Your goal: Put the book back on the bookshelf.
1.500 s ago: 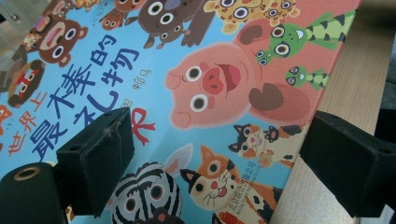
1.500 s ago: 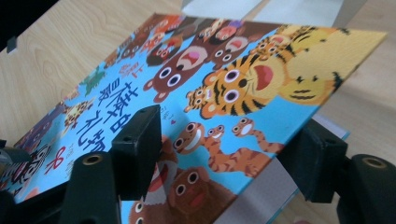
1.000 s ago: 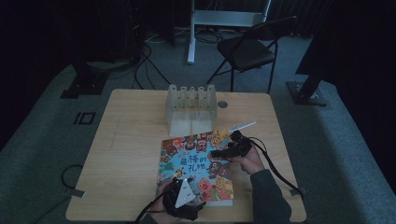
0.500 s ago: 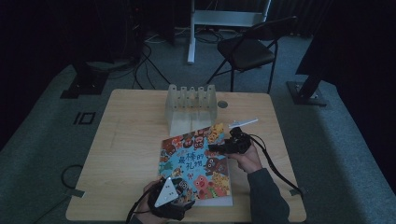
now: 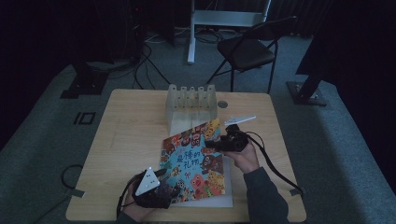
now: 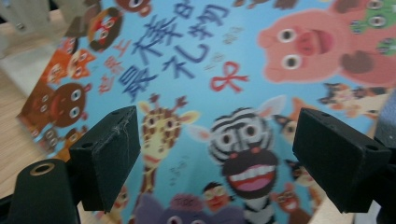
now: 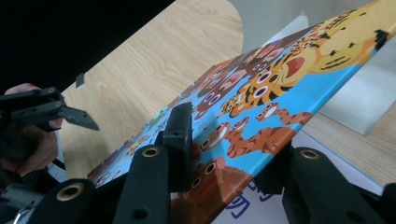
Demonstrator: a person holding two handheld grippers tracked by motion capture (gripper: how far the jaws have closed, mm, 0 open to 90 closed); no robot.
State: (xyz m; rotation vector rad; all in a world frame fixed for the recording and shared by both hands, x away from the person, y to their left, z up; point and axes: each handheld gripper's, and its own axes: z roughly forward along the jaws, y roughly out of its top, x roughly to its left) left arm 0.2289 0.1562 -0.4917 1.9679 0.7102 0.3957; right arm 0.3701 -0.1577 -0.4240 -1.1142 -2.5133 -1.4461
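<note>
On the light wooden table [image 5: 130, 140], a blue hardcover picture book [image 5: 196, 161] with cartoon animals and Chinese title 最棒的礼物 tilts up before a clear slotted rack [image 5: 191, 106], its cover edge clamped in the just-closing right gripper [image 5: 215, 144], left gripper [image 6: 217, 158] hovering wide apart.

High view: dim, murky, surroundings lost in near-black; the table [image 5: 135, 140] is lit faintly and evenly, shadows barely marked. Left gripper view: brightly lit, the book [image 6: 224, 93] slightly softened by blur, the pads [image 6: 109, 154] rendered sharper. Right gripper view: well lit, the upper left corner left black, the near jaws blurred, mild glare seen on the cover.
</note>
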